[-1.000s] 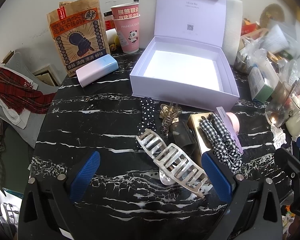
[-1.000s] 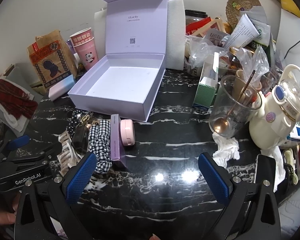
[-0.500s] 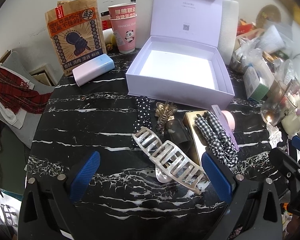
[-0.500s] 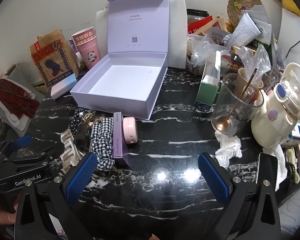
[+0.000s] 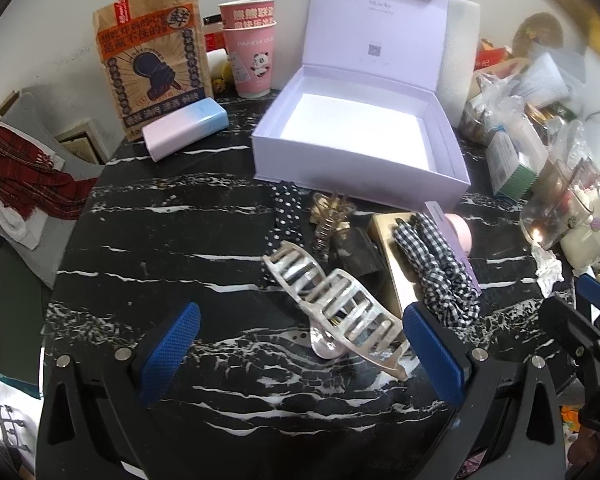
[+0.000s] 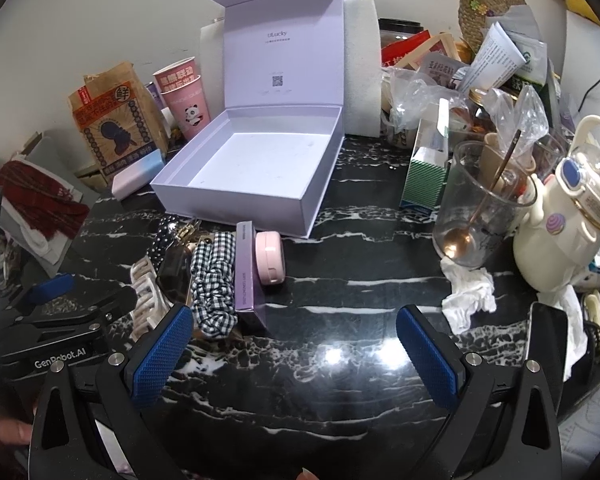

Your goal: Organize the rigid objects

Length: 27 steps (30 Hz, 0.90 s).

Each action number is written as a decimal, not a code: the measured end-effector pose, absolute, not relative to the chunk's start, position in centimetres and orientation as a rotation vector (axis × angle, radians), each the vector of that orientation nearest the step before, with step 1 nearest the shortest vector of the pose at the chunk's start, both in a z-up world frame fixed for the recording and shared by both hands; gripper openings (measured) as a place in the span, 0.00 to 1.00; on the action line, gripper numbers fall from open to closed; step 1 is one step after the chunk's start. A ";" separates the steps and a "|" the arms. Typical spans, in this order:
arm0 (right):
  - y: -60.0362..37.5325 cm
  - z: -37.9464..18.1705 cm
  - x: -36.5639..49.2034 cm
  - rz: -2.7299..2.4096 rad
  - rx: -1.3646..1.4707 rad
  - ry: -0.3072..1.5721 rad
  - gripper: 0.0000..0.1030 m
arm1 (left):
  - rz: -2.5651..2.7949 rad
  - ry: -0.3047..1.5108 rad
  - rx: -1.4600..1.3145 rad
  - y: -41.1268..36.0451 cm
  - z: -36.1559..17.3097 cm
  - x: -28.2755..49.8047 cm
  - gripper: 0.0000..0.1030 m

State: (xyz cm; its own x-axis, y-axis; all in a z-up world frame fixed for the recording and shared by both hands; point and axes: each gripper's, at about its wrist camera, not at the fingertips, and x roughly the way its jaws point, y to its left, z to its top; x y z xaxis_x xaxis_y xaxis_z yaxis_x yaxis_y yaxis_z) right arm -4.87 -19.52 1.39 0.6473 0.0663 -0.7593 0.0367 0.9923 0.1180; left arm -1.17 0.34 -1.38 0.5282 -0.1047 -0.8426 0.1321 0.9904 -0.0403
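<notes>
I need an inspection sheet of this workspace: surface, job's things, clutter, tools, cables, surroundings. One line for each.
Surface: black marble table, white veins, crowded along the far and right edges.
Job's things: lilac box open and empty; pearly hair claw, checked scrunchie, slim purple box and pink case lie before it.
Clutter: snack bag, pink cups, glass beaker, cream kettle, crumpled tissue.
Tools: left tool open, empty; right tool open, empty.
Cables: dark cable on the right wall.
Surroundings: white wall; red plaid cloth at left.

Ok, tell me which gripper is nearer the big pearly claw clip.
Left. The left gripper has the claw clip just ahead, by its right finger; the right gripper sits further right, clip beyond its left finger.
</notes>
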 end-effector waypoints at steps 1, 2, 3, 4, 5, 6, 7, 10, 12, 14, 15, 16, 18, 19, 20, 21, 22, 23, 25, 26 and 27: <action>-19.6 1.2 -4.9 0.023 0.131 0.867 1.00 | -0.150 1.005 0.025 0.4 -1.5 -1.2 1.00; -19.6 1.1 -4.9 0.027 0.135 0.868 1.00 | -0.159 1.003 0.020 0.4 -1.6 -1.2 1.00; -19.6 1.0 -5.0 0.030 0.140 0.869 1.00 | -0.165 1.003 0.018 0.3 -1.7 -1.3 1.00; -19.7 0.8 -5.0 0.033 0.146 0.871 1.00 | -0.172 1.004 0.013 0.3 -1.8 -1.3 1.00; -19.8 0.6 -5.0 0.034 0.151 0.873 1.00 | -0.176 1.004 0.009 0.2 -1.9 -1.2 1.00; -19.9 0.4 -5.0 0.035 0.155 0.875 1.00 | -0.181 1.005 0.005 0.2 -2.1 -1.2 1.00; -20.0 0.3 -5.0 0.036 0.160 0.877 1.00 | -0.185 1.007 0.000 0.2 -2.2 -1.2 1.00; -20.2 -0.2 -5.1 0.041 0.168 0.880 1.00 | -0.211 1.023 -0.019 0.0 -3.0 -0.7 1.00; -20.4 -0.5 -5.1 0.043 0.177 0.885 1.00 | -0.216 1.033 -0.029 -0.1 -3.4 -0.3 1.00; -20.6 -0.9 -4.9 0.041 0.184 0.895 1.00 | -0.215 1.048 -0.044 -0.1 -4.0 0.1 1.00; -20.6 -1.1 -4.9 0.040 0.188 0.898 1.00 | -0.211 1.053 -0.049 -0.1 -4.2 0.2 1.00; -20.9 -1.4 -4.8 0.040 0.192 0.905 1.00 | -0.202 1.056 -0.052 0.0 -4.4 0.4 1.00; -21.0 -1.7 -4.6 0.037 0.195 0.913 1.00 | -0.180 1.061 -0.054 0.2 -4.7 0.6 1.00; -21.1 -1.8 -4.6 0.036 0.196 0.916 1.00 | -0.172 1.064 -0.055 0.3 -4.8 0.7 1.00; -21.1 -2.0 -4.5 0.037 0.199 0.920 1.00 | -0.169 1.068 -0.058 0.4 -4.9 0.7 1.00; -21.2 -2.1 -4.4 0.039 0.202 0.923 1.00 | -0.169 1.071 -0.063 0.5 -5.0 0.8 1.00; -21.2 -2.2 -4.2 0.042 0.205 0.927 1.00 | -0.167 1.076 -0.067 0.7 -5.2 0.8 1.00; -21.3 -2.4 -4.2 0.044 0.207 0.929 1.00 | -0.166 1.082 -0.068 0.7 -5.4 0.7 1.00; -21.2 -2.6 -4.0 0.048 0.207 0.936 1.00 | -0.160 1.089 -0.063 1.0 -5.6 0.7 1.00; -21.2 -2.7 -4.0 0.050 0.207 0.937 1.00 | -0.152 1.093 -0.062 1.2 -5.8 0.6 1.00; -21.1 -2.7 -3.9 0.053 0.208 0.938 1.00 | -0.148 1.095 -0.064 1.5 -5.9 0.6 1.00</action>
